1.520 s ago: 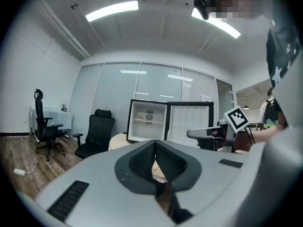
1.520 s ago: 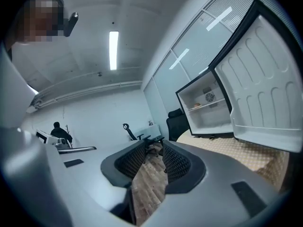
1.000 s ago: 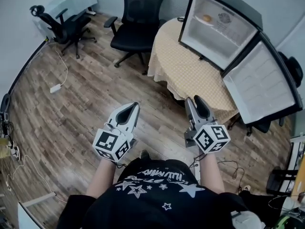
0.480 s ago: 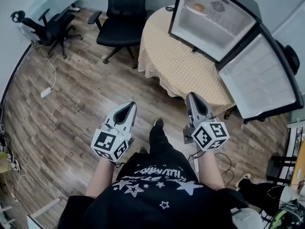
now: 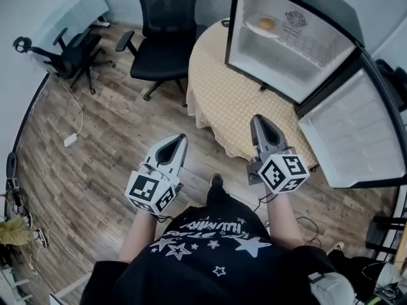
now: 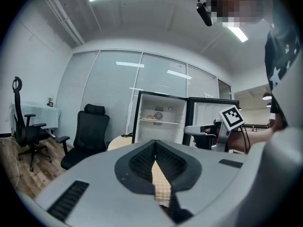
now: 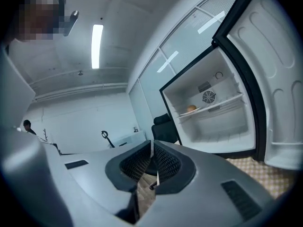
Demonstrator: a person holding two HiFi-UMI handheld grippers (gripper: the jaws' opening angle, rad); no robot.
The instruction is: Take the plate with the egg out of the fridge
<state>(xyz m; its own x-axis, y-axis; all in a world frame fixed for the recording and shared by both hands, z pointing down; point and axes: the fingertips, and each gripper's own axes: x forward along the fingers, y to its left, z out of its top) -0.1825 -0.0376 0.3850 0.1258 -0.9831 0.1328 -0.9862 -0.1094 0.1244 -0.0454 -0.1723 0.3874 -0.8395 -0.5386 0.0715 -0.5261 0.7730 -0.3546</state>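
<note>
Black T-shirt (image 5: 210, 265) with white stars and lettering at bottom centre, grey left gripper (image 5: 180, 139) and right gripper (image 5: 258, 119), black ribbed pads (image 6: 142, 163), black-and-white marker cubes (image 5: 151, 192).

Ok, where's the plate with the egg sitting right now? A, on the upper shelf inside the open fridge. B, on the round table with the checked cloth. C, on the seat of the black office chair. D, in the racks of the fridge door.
A: the head view shows the plate with the egg resting on the upper shelf inside the open fridge.
</note>
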